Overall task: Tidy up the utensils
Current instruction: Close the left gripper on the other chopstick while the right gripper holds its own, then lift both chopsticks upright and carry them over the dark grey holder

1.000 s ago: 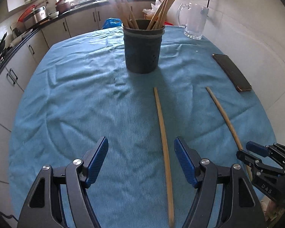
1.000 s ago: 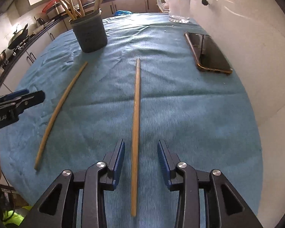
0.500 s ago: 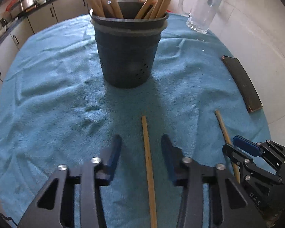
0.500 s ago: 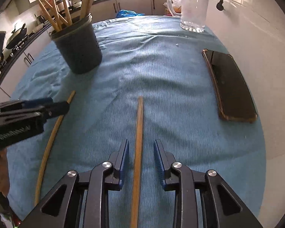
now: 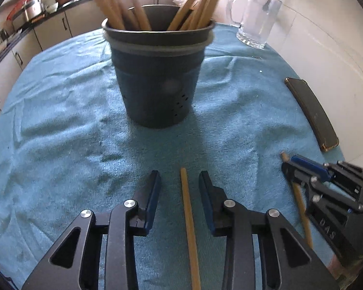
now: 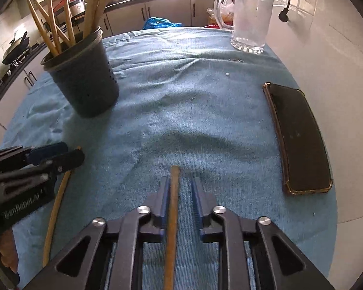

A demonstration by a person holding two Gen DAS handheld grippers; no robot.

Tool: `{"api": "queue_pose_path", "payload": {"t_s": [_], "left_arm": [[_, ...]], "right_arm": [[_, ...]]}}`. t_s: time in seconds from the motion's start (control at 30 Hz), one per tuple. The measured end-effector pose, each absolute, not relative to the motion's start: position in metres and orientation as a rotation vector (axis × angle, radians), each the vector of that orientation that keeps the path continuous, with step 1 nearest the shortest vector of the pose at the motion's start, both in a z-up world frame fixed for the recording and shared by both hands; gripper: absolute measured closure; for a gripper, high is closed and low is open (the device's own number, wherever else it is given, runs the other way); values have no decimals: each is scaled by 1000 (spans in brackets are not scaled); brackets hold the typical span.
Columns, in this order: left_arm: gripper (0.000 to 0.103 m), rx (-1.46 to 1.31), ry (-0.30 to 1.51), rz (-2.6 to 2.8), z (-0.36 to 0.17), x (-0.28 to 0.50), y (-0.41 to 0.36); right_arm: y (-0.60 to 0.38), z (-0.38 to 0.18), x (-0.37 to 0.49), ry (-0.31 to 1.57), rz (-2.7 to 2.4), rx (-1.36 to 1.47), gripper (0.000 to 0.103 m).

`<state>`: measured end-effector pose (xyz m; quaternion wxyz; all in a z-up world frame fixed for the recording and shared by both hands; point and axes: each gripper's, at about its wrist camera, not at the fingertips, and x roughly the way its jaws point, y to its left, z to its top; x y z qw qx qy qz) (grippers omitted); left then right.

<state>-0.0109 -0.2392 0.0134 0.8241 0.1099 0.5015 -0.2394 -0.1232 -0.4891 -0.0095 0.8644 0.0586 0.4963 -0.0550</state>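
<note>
I have just narrowed both tongs: left gripper (image 5: 179, 188) straddles its stick (image 5: 190, 227) untouched; right gripper (image 6: 180, 193) nearly pinches its stick (image 6: 173, 212), ready for the holder (image 5: 157, 77).

I am in a home kitchen: far off I see cupboards (image 6: 171, 12) under a dark counter, pots (image 5: 34, 7) and a wok (image 6: 15, 47) on the left, and a bright window

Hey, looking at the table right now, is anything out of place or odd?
Two wooden sticks lie loose on the blue cloth instead of standing in the dark holder with the rest. A phone also lies on the cloth near the wall. Nothing looks spilled or broken.
</note>
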Motion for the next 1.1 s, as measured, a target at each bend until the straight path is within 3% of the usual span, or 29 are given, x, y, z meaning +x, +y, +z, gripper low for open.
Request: {"api": "queue_pose_path", "payload": {"t_s": [0.03, 0.07, 0.1, 0.37, 1.1], "left_arm": [[75, 244, 1057, -509, 13, -9, -241], [93, 260, 1041, -506, 13, -11, -243], [98, 259, 1040, -510, 12, -12, -243], [98, 174, 1032, -538, 34, -18, -222], [98, 84, 728, -561, 157, -98, -170]], "right_arm": [[-489, -10, -123, 1036, -121, 122, 93], [-490, -9, -122, 1033, -120, 129, 94], [-492, -9, -121, 1034, -115, 143, 95], [-500, 11, -128, 975, -76, 230, 95], [-475, 116, -204, 689, -22, 214, 95]]}}
